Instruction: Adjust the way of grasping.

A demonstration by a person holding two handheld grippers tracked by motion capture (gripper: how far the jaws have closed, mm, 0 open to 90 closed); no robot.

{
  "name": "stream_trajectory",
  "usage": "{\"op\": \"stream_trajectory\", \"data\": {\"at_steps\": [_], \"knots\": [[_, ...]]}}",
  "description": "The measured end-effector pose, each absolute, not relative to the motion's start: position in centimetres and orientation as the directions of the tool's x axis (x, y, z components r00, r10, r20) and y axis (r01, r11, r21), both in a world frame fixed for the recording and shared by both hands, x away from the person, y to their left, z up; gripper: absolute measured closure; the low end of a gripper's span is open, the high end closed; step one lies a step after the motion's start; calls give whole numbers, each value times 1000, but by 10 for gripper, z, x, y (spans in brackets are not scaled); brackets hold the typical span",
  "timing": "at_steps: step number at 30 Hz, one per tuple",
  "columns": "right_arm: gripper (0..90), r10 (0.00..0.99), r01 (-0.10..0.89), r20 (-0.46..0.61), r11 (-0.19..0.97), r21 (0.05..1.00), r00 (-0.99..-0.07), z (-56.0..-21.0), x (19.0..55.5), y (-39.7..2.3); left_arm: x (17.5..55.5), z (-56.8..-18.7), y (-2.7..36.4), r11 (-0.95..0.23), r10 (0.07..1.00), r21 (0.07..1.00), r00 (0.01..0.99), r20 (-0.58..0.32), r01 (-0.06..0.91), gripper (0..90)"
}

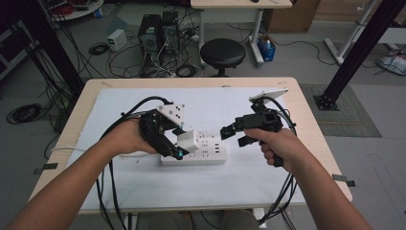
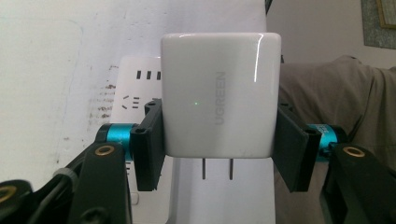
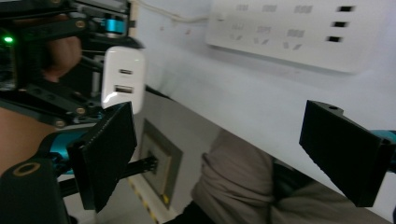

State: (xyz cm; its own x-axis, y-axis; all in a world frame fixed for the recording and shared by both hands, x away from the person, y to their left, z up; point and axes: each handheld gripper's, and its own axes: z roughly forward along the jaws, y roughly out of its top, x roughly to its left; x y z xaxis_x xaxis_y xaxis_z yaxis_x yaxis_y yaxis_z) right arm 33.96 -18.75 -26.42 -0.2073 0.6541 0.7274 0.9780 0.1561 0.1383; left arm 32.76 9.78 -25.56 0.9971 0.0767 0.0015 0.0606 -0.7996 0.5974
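1. 2 hand-held grippers over 1 table (image 1: 306, 143), which is covered by a white sheet (image 1: 143, 187).
2. Left gripper (image 1: 179, 146): held in the person's left hand (image 1: 125, 139), jaws clamped on a white charger (image 1: 188, 140). In the left gripper view the 2 black pads (image 2: 150, 149) press flat against opposite sides of the charger (image 2: 219, 95). A small green light glows on its face, and the lettering UGREEN runs along it.
3. Charger, detail: 2 metal prongs (image 2: 217, 169) project from its lower edge toward the power strip (image 2: 140, 91) and stand clear of it. In the right gripper view the charger (image 3: 122, 77) shows 2 ports on its end face.
4. Power strip (image 1: 201, 151): white, lying flat on the sheet near the table's middle, rows of sockets facing up. The charger hangs just above its left end. A white cord (image 1: 76, 149) leaves the strip toward the left edge of the table.
5. Right gripper (image 1: 233, 135): held in the right hand (image 1: 277, 143), raised above the sheet to the right of the strip, apart from it. In the right gripper view its 2 jaws stand wide apart with nothing between them.
6. Floor beyond the table: 1 black round stool (image 1: 222, 52), computer towers (image 1: 158, 31) and loose cables.
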Motion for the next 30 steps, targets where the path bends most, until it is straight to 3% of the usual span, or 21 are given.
{"op": "stream_trajectory", "data": {"at_steps": [2,3,13,22,23,26,30], "knots": [[105,605,979,771,153,133,-199,-268,340,-184,327,-256,96,-803,83,593,997,8,62,425],[155,566,986,808,135,101,-160,-272,341,-180,327,-256,95,-805,80,591,997,9,59,425],[181,454,989,882,126,77,-126,-288,341,-155,327,-257,84,-815,85,577,996,24,55,425],[290,444,991,889,107,75,-115,-292,342,-142,327,-258,79,-820,89,570,996,29,57,425],[343,433,992,895,111,67,-109,-294,342,-140,327,-258,79,-821,89,568,995,33,54,425],[359,418,991,902,118,62,-106,-296,342,-139,326,-258,77,-823,87,566,996,38,50,424],[470,436,990,893,126,64,-113,-298,341,-134,326,-260,75,-823,90,566,995,39,52,424]]}}
